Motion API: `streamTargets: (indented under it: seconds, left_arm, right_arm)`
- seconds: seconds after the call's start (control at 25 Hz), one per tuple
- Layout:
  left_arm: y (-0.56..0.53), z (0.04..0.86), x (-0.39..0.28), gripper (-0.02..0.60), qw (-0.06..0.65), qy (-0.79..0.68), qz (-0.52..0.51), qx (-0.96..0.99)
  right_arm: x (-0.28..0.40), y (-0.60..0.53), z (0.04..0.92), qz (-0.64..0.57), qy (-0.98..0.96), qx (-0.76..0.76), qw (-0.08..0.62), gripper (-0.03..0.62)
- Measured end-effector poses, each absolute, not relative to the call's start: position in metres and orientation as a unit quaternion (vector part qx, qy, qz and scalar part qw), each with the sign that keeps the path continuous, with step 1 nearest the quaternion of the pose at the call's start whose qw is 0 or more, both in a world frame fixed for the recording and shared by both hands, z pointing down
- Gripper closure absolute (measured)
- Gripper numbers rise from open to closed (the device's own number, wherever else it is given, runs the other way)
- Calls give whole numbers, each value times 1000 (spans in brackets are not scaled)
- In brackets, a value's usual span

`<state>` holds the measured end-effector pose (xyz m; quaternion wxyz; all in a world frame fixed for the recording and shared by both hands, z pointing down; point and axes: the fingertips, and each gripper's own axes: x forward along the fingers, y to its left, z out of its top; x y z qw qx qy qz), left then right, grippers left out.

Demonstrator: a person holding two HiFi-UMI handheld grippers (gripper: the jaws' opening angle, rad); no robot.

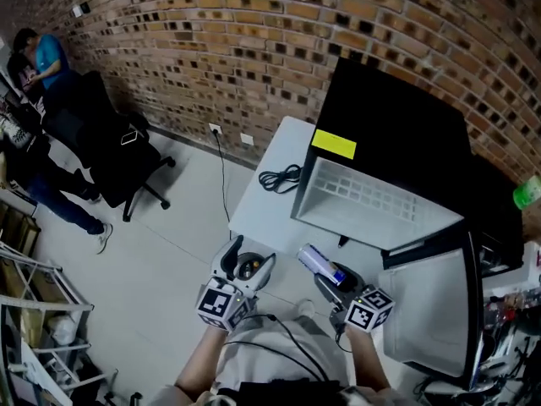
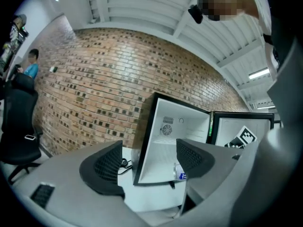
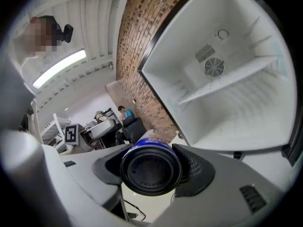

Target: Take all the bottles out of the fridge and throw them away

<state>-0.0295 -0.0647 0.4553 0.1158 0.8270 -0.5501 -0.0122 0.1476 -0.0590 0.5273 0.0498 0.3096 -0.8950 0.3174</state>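
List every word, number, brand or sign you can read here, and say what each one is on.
Nothing reads clearly enough to quote.
Label on the bottle: white print on blue, too blurred to read.
Yellow sticker on the fridge: no print shows.
Grey plate above the fan inside the fridge: too small to read.
Marker cubes: black-and-white square patterns, no letters.

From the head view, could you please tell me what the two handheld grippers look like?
Both the left gripper and the right gripper have pale grey bodies, curved fingers with dark textured pads, and a cube of black-and-white square markers. A thin black cable runs across the person's light top.
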Motion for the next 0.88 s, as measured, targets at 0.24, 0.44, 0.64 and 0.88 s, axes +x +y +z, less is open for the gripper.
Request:
streamTargets:
  seconds: [0.24, 0.44, 0.64, 0.88]
  left_arm:
    - [-44, 524, -86, 233, 164, -601, 38, 781]
    - [-17, 615, -148, 233, 217, -653, 73, 722]
    - [11, 736, -200, 233, 271, -696, 104, 657]
    - [51, 853, -235, 233, 349, -740, 55, 572]
  right_arm:
    - [62, -30, 630, 316, -905, 221, 178, 329]
    - [1, -20, 755, 353, -883, 169, 261, 329]
    - [-50, -11, 930, 350, -851, 131, 369, 329]
    - [-86, -10, 1172, 409, -769, 208, 446, 329]
